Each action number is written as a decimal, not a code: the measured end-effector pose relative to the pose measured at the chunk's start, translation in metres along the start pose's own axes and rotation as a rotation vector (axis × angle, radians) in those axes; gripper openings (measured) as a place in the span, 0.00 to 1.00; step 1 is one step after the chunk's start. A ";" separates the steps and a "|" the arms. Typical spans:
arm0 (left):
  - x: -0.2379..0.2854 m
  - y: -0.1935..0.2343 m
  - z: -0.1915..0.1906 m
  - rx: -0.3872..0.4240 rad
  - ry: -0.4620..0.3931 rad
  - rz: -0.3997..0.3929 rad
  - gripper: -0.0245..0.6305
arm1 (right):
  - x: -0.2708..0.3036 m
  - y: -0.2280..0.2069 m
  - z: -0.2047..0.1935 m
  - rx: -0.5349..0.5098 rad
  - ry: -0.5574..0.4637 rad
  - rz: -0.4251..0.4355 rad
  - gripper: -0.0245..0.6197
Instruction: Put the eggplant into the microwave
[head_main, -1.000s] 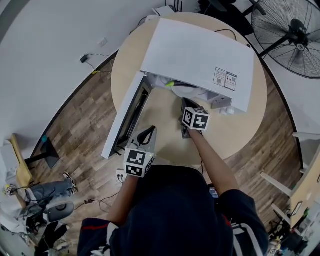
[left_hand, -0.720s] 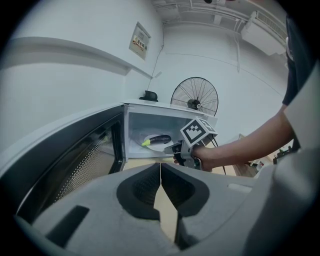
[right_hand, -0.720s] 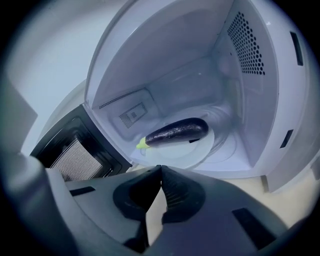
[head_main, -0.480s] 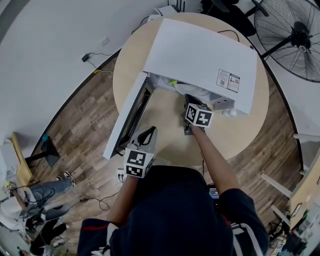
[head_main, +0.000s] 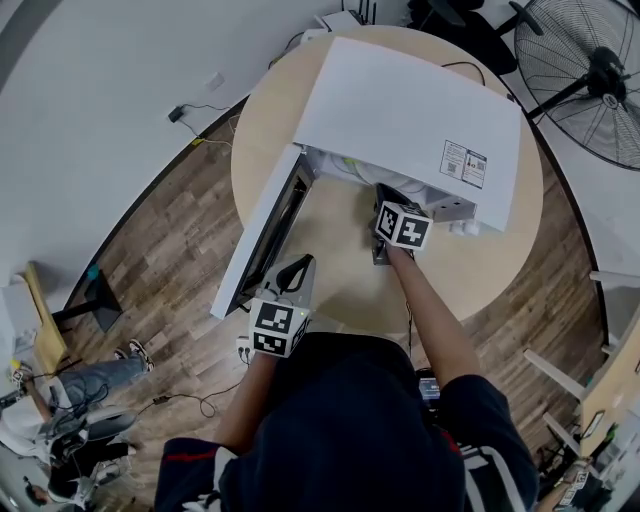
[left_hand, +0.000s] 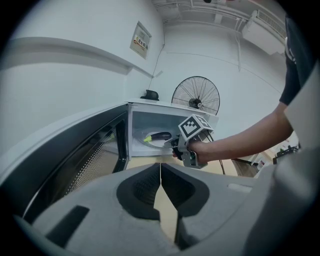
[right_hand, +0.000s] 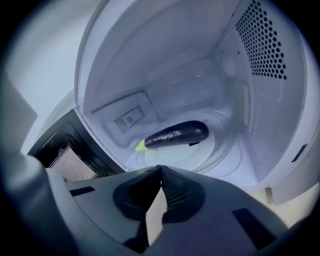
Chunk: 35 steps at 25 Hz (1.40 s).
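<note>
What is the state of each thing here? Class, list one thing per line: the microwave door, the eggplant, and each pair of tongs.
Microwave door: swung wide open.
Eggplant: lying on its side on the turntable inside the microwave, not held.
Left tongs: shut, holding nothing, back from the microwave.
Right tongs: shut, holding nothing, at the microwave's mouth.

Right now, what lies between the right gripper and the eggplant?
Only bare turntable; the right gripper view shows it between the shut right gripper and eggplant.
</note>
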<state>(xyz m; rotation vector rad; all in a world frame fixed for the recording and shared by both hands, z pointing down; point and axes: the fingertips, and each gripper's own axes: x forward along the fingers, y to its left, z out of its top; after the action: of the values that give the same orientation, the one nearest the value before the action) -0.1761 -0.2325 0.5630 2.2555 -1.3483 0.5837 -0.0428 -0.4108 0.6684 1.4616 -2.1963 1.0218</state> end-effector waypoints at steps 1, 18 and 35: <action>0.000 0.001 0.000 0.000 0.001 0.001 0.07 | 0.001 0.000 0.002 0.000 -0.002 -0.002 0.06; -0.001 0.000 0.010 0.010 -0.028 -0.020 0.07 | -0.019 0.011 0.000 -0.040 0.009 0.026 0.06; -0.017 -0.016 0.051 0.035 -0.165 0.033 0.07 | -0.126 0.067 0.022 -0.294 -0.085 0.189 0.06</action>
<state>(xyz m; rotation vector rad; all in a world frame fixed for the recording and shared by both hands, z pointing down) -0.1621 -0.2432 0.5093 2.3571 -1.4664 0.4435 -0.0455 -0.3263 0.5516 1.2054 -2.4584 0.6615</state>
